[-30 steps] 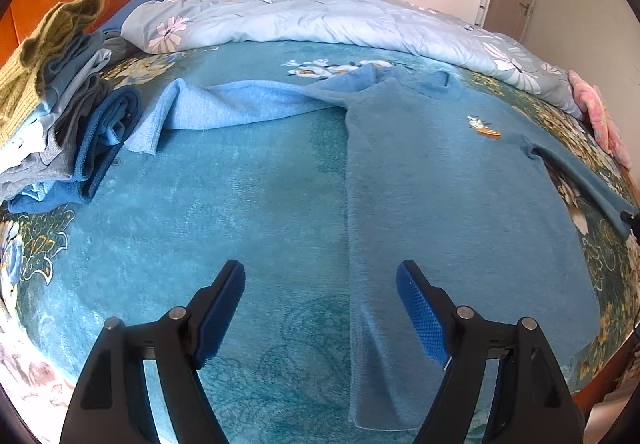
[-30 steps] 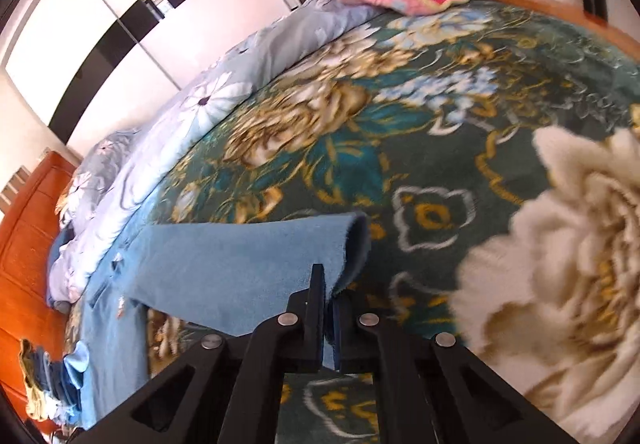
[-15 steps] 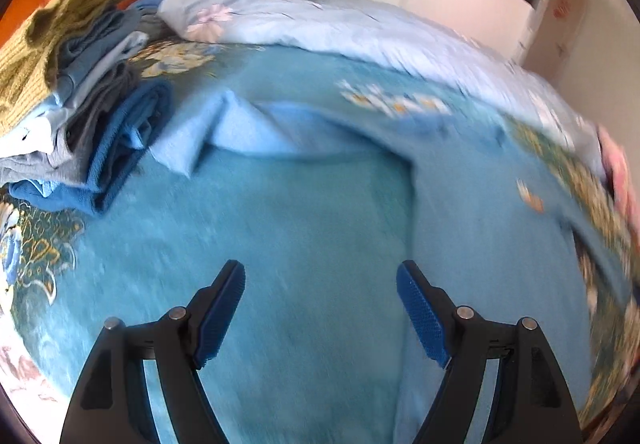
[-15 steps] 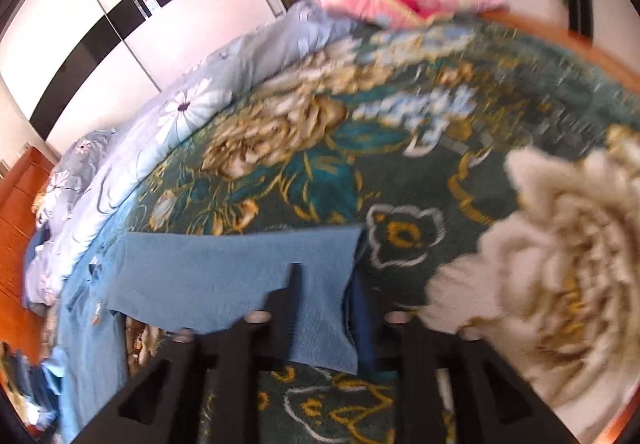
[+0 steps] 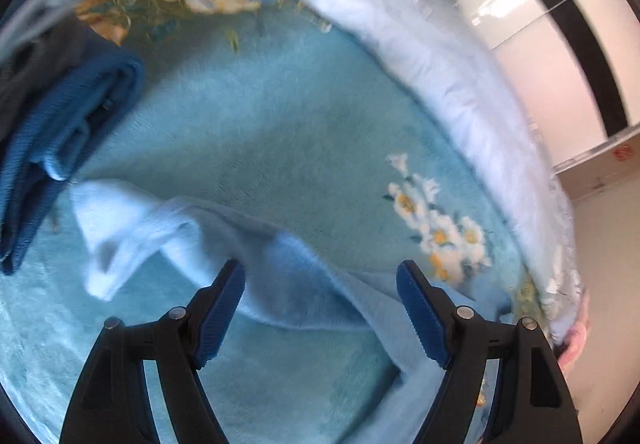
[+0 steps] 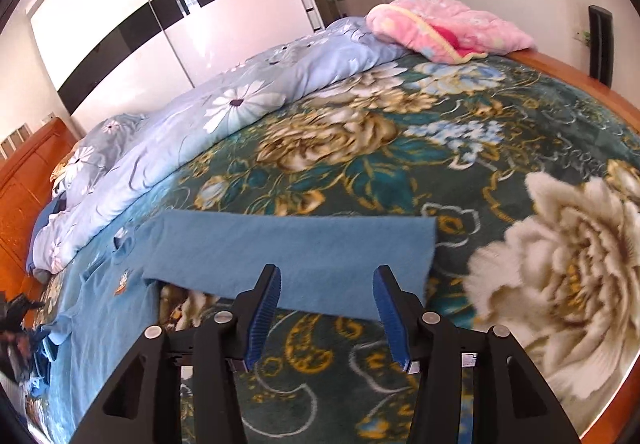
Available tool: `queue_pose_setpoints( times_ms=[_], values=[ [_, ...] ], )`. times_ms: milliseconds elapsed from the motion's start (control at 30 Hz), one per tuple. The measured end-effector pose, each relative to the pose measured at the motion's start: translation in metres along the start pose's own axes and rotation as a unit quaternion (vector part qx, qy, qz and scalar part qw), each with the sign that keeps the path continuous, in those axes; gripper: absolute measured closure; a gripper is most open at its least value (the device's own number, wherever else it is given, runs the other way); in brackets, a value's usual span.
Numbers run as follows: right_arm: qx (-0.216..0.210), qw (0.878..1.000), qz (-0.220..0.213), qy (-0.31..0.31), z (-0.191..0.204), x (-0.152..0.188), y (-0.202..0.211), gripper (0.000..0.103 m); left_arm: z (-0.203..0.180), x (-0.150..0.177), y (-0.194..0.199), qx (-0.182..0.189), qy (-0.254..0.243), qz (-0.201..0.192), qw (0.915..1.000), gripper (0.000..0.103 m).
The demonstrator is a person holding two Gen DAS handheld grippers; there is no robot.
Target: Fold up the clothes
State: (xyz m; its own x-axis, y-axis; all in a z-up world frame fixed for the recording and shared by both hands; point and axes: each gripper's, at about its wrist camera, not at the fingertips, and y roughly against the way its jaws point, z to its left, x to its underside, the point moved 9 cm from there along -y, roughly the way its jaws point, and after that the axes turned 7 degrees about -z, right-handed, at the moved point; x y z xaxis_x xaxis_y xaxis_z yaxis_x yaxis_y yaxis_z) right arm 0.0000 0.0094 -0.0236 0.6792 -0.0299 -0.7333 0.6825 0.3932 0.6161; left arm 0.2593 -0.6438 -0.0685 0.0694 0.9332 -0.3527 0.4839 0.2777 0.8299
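Note:
A light blue long-sleeved top lies spread on the bed. In the left wrist view its crumpled left sleeve [image 5: 192, 240] lies on the blanket, and my left gripper [image 5: 320, 308] hovers open just above its upper part. In the right wrist view the other sleeve [image 6: 296, 256] lies flat and straight across the flowered blanket, with the body of the top [image 6: 108, 308] to the left. My right gripper [image 6: 326, 314] is open and empty, just short of the sleeve's near edge.
A stack of folded clothes [image 5: 52, 116] lies at the left of the left wrist view. A pale blue flowered duvet [image 6: 224, 116] runs along the far side of the bed. A pink blanket [image 6: 444, 28] sits at the far corner. The wooden bed edge [image 6: 580, 80] runs at right.
My right gripper has opened and let go of the right sleeve, which now lies flat. My left gripper has swung left and forward to the crumpled left sleeve, still open.

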Motion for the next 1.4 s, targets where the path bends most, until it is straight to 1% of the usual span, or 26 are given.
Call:
queue_pose_setpoints(
  times_ms=[67,133,200,233,267,300,367,433,467,533,567,633,667,733,800,867,933,1000,1033,1100,1167,1233,1300,1333,1367,1400],
  values=[
    [-0.005,1.0,0.004,0.003,0.006,0.003,-0.002,0.051,0.001,0.001,-0.013,-0.021,0.007,0.016,0.9996,0.025],
    [-0.006,1.0,0.007,0.008,0.009,0.005,-0.003,0.051,0.004,0.002,-0.022,-0.042,0.018,0.023,0.9987,0.039],
    [-0.007,1.0,0.01,0.013,0.011,0.007,-0.004,0.051,0.01,0.004,-0.027,-0.06,0.027,0.029,0.9974,0.071],
    [-0.007,1.0,0.011,0.018,0.013,0.008,-0.003,0.051,0.016,0.006,-0.03,-0.07,0.04,0.034,0.9961,0.078],
    [-0.008,1.0,0.011,0.022,0.014,0.008,-0.002,0.051,0.022,0.007,-0.031,-0.076,0.058,0.036,0.9948,0.09],
    [-0.008,1.0,0.011,0.024,0.015,0.009,-0.001,0.051,0.027,0.008,-0.032,-0.078,0.07,0.034,0.9939,0.096],
    [-0.01,1.0,0.011,0.026,0.016,0.01,0.0,0.051,0.023,0.007,-0.027,-0.076,0.06,0.022,0.9951,0.1],
    [-0.013,0.999,0.011,0.027,0.018,0.011,0.001,0.051,0.015,0.005,-0.022,-0.073,0.039,0.007,0.9966,0.101],
    [-0.014,0.999,0.011,0.028,0.019,0.011,0.002,0.051,0.008,0.002,-0.016,-0.063,0.026,-0.005,0.9976,0.101],
    [-0.016,0.999,0.011,0.029,0.02,0.011,0.003,0.051,-0.017,-0.009,0.009,-0.018,-0.003,-0.048,0.9987,0.101],
    [-0.017,0.999,0.011,0.028,0.021,0.01,0.003,0.051,-0.03,-0.015,0.024,0.009,-0.017,-0.071,0.9973,0.101],
    [-0.019,0.999,0.01,0.027,0.023,0.01,0.005,0.051,-0.052,-0.02,0.061,0.059,-0.055,-0.121,0.9893,0.101],
    [-0.02,0.999,0.008,0.026,0.023,0.01,0.006,0.051,-0.057,-0.018,0.077,0.076,-0.074,-0.143,0.9841,0.101],
    [-0.023,0.999,0.011,0.027,0.026,0.013,0.005,0.051,-0.053,-0.006,0.099,0.09,-0.097,-0.169,0.9767,0.1],
    [-0.025,0.999,0.015,0.027,0.028,0.016,0.004,0.051,-0.027,0.016,0.1,0.088,-0.092,-0.161,0.9787,0.1],
    [-0.028,0.999,0.02,0.028,0.031,0.02,0.003,0.051,0.0,0.033,0.09,0.059,-0.099,-0.151,0.9818,0.1],
    [-0.031,0.999,0.024,0.029,0.033,0.024,0.002,0.051,0.029,0.048,0.072,0.029,-0.092,-0.126,0.9872,0.1],
    [-0.034,0.999,0.027,0.03,0.036,0.026,0.001,0.051,0.051,0.056,0.055,0.016,-0.069,-0.097,0.9928,0.1],
    [-0.035,0.998,0.028,0.034,0.038,0.025,0.001,0.051,0.059,0.059,0.048,0.008,-0.066,-0.085,0.9942,0.099],
    [-0.04,0.998,0.026,0.037,0.043,0.024,0.002,0.051,0.064,0.068,0.04,-0.009,-0.083,-0.07,0.994,0.096],
    [-0.042,0.998,0.025,0.038,0.046,0.024,0.003,0.051,0.06,0.077,0.041,-0.023,-0.118,-0.064,0.9907,0.096],
    [-0.044,0.998,0.025,0.038,0.048,0.024,0.003,0.051,0.054,0.085,0.049,-0.037,-0.155,-0.071,0.9847,0.087],
    [-0.044,0.998,0.028,0.036,0.049,0.026,0.003,0.051,0.048,0.086,0.064,-0.043,-0.194,-0.086,0.9764,0.073],
    [-0.043,0.998,0.029,0.037,0.049,0.028,0.003,0.051,0.044,0.083,0.072,-0.042,-0.213,-0.095,0.9716,0.069],
    [-0.042,0.998,0.031,0.038,0.049,0.029,0.002,0.051,0.036,0.081,0.077,-0.039,-0.234,-0.104,0.9659,0.059],
    [-0.042,0.998,0.032,0.039,0.05,0.03,0.002,0.051,0.027,0.078,0.082,-0.034,-0.255,-0.112,0.9598,0.052]
  ],
)
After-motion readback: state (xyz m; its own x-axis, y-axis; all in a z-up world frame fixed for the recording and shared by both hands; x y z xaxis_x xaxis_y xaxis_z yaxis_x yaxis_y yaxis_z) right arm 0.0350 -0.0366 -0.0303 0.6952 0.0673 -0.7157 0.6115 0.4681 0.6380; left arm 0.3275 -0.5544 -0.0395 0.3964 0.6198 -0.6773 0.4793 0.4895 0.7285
